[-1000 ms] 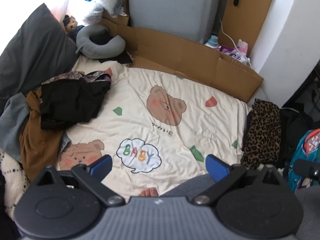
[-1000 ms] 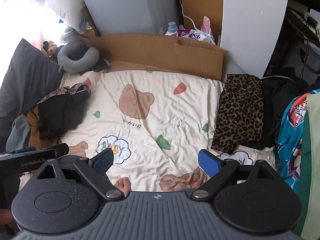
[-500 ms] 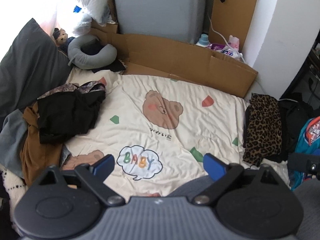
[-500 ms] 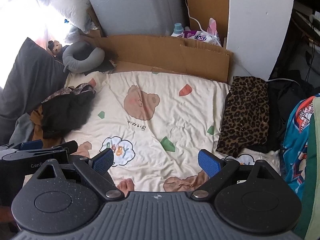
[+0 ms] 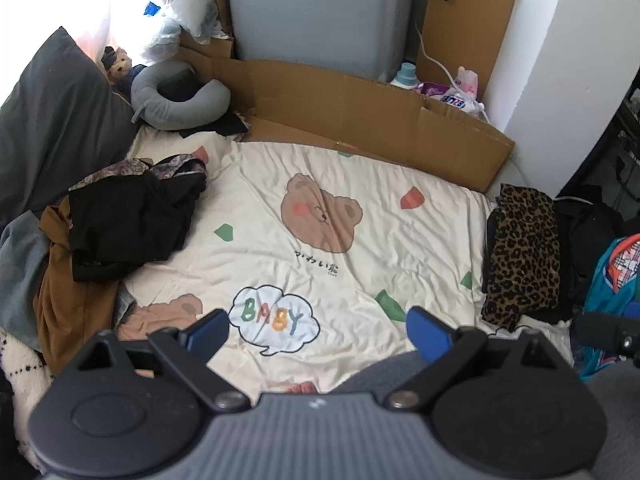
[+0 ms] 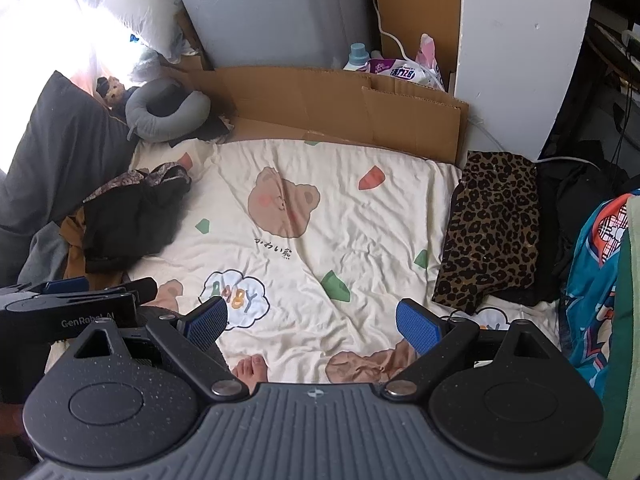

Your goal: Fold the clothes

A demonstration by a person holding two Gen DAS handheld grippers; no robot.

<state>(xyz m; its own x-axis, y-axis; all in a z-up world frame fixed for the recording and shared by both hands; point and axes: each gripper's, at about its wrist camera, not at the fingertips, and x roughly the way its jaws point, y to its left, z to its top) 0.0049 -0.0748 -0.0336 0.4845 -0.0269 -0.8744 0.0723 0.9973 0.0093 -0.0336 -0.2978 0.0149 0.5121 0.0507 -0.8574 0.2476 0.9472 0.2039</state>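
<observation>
Both the left gripper (image 5: 318, 330) and right gripper (image 6: 312, 320) hover with blue ribbed pads spread apart, holding nothing, above a creased cream bear-print blanket (image 5: 360, 248). A crumpled black garment (image 5: 128, 220) tops the rumpled pile at the blanket's left edge. A seemingly folded leopard-print cloth (image 6: 492, 232) lies at its right edge.

Both grippers (image 5: 318, 334) (image 6: 312, 326): black bodies, blue ribbed pads (image 6: 418, 326); white "GenRobot.AI" lettering.

Cream bear-print sheet (image 5: 360, 240), leopard-spotted garment (image 5: 524, 256), black top (image 5: 128, 220) over brown cloth (image 5: 72, 312), grey neck pillow (image 5: 176, 100).

The black garment (image 5: 128, 220) hid most of the brown one (image 5: 68, 304) beneath it. The frame's edge cut off the dark pillow (image 5: 48, 120).
</observation>
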